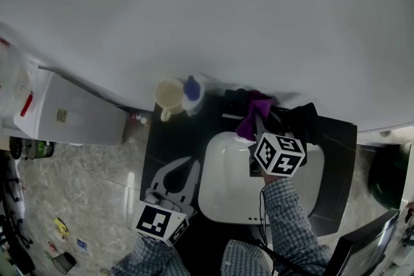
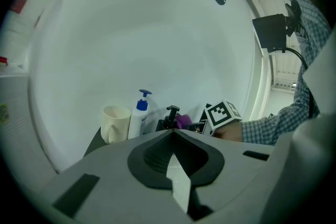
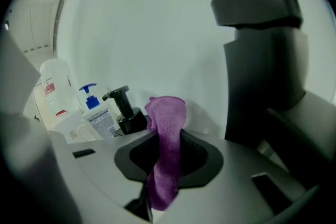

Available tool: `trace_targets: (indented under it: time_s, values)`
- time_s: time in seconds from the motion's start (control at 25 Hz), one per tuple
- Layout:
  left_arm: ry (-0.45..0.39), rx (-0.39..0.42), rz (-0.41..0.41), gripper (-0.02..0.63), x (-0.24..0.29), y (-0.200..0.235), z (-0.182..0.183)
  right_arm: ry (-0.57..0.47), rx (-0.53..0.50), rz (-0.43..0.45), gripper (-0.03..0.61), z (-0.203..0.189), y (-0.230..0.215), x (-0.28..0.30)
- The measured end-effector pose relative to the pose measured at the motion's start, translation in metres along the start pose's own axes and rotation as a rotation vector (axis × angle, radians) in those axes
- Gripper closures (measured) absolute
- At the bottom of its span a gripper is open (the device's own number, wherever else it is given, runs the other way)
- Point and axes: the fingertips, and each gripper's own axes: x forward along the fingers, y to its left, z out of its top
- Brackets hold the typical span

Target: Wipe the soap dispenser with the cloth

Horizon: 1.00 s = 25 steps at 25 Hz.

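The right tongs [image 3: 168, 131] are pressed together on a purple cloth [image 3: 166, 150]. The cloth runs lengthwise along the jaws, with a rounded fold standing up past the tips and its tail hanging back between them. The left tongs [image 2: 173, 133] are pressed together with nothing in them, low at the front left of the white sink [image 1: 220, 203] and well apart from the work.

The soap dispenser [image 3: 126, 113] is black and stands just left of the cloth's upper fold in the right gripper view. It is upright, so its long axis is vertical, and its pump spout points left towards a white bottle with a blue pump [image 3: 96, 113]. The cloth's edge overlaps the dispenser's shoulder, and I cannot tell whether the two touch.

Beyond the white bottle stand a cream cup [image 1: 169, 95] and, further left, a large clear bottle with a red label [image 3: 54, 91]. All are lined up against the pale wall [image 1: 259, 10] at the back of a dark counter [image 1: 167, 134].

In the head view the dispenser blends into the dark counter behind the cloth and is hard to pick out. In the left gripper view only its pump head and upper part rise above the tongs. A big dark shape [image 3: 262, 60] fills the right of the right gripper view, too blurred to identify. A checked sleeve [image 1: 292, 216] covers part of the sink's front.
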Motion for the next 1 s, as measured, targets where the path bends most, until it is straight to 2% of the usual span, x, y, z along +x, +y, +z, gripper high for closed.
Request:
trace_targets:
  time_s: [0.32,0.64,0.8,1.0]
  values:
    - [-0.013,0.007,-0.006,0.603,-0.004,0.002,0.007,-0.113,-0.041,0.010,0.491,0.047,0.018,-0.031]
    - [-0.026,0.000,-0.015,0.603,-0.004,0.000,0.009,-0.219,-0.125,0.091,0.491,0.096,0.053,-0.049]
    - [-0.029,-0.005,-0.009,0.603,-0.007,0.003,0.008,-0.228,-0.194,0.140,0.491,0.097,0.075,-0.043]
    - [-0.030,-0.006,0.001,0.603,-0.011,0.006,0.007,-0.206,-0.299,0.151,0.491,0.083,0.090,-0.037]
